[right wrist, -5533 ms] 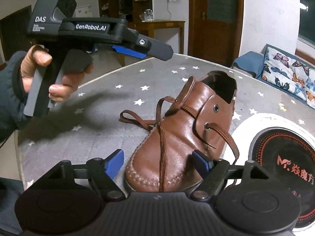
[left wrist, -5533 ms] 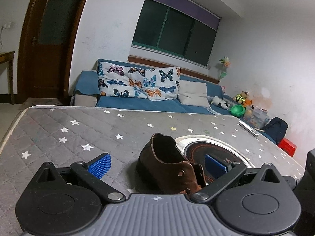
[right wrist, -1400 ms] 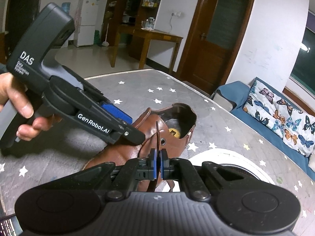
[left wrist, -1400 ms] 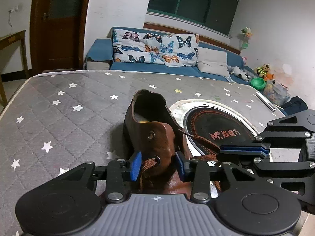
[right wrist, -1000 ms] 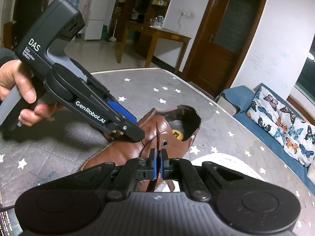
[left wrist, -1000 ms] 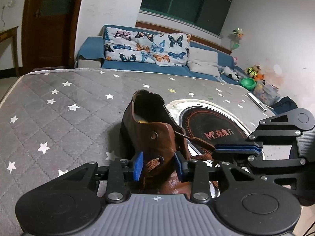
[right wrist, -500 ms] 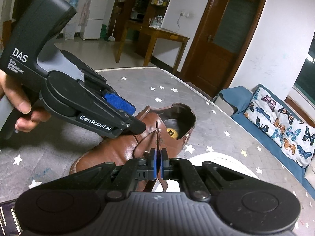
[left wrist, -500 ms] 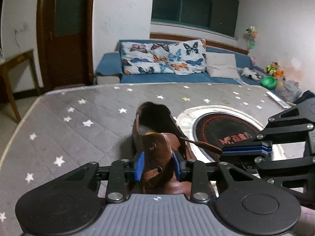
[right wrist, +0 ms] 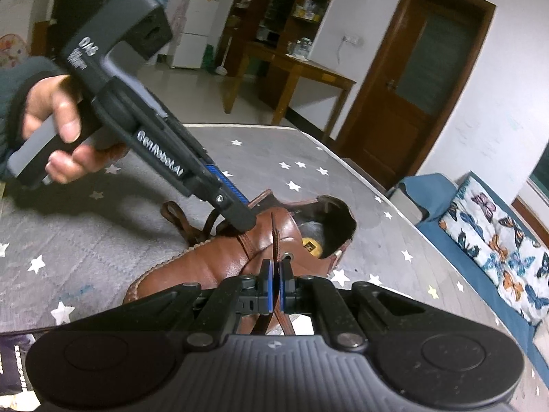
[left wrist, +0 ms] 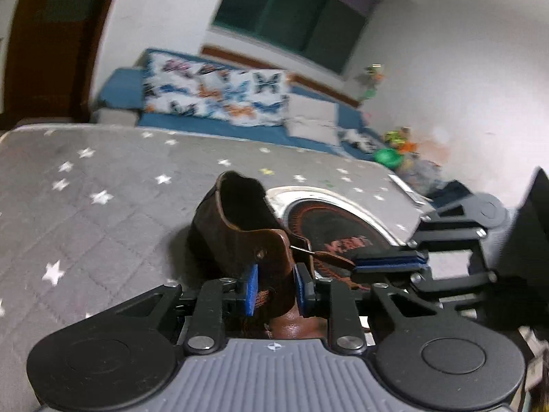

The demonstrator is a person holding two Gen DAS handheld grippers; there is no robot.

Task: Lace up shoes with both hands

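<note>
Mid-lacing. Right claw (right wrist: 274, 283) pinching lace (right wrist: 275, 237) taut at shoe's (right wrist: 206, 267) 3 o'clock eyelet; left claw (left wrist: 274, 288) clamped on eyelet flap (left wrist: 271, 250). Upper eyelets unthreaded.

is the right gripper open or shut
Shut: the right gripper has its blue pads nearly together, pinching the brown lace that runs up over the shoe.

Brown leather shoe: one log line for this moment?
left gripper: shut on brown leather shoe eyelet flap | right gripper: shut on brown lace | shoe on grey star-print mat
</note>
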